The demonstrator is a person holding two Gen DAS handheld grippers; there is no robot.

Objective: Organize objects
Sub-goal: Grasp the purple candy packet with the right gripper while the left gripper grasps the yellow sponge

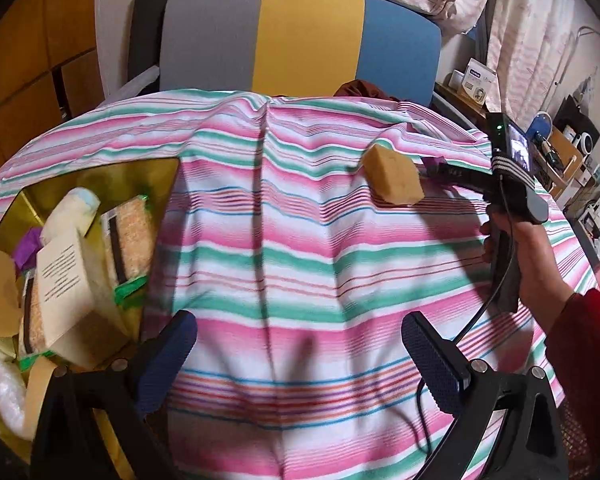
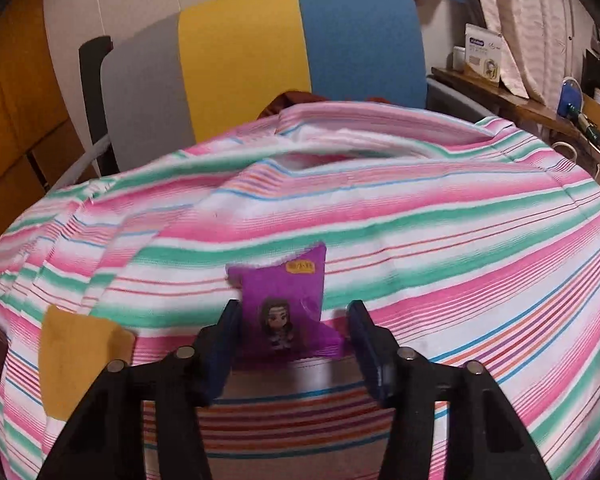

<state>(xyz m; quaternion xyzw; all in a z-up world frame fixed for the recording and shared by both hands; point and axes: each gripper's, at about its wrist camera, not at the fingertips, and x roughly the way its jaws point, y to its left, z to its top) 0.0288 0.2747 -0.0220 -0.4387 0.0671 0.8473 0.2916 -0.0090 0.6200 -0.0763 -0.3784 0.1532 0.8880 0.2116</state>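
One purple packet [image 2: 284, 312] lies on the striped cloth [image 2: 420, 232] between the spread right gripper [image 2: 292, 344] fingers, one yellow sponge [image 2: 76, 356] to its left. Left gripper [image 1: 296, 356] spread, empty. Gold box [image 1: 100, 172], near left, holds several packets and cartons. Tricolour chair [image 1: 300, 36] stands beyond.

Purple sachet [image 2: 286, 312] with cartoon figure print lies flat on the striped cloth [image 2: 420, 240], a tan sponge block [image 1: 394, 180] sits just beside it, and the gold box [image 1: 100, 176] at the cloth's left edge holds packets and a cream carton [image 1: 66, 276].
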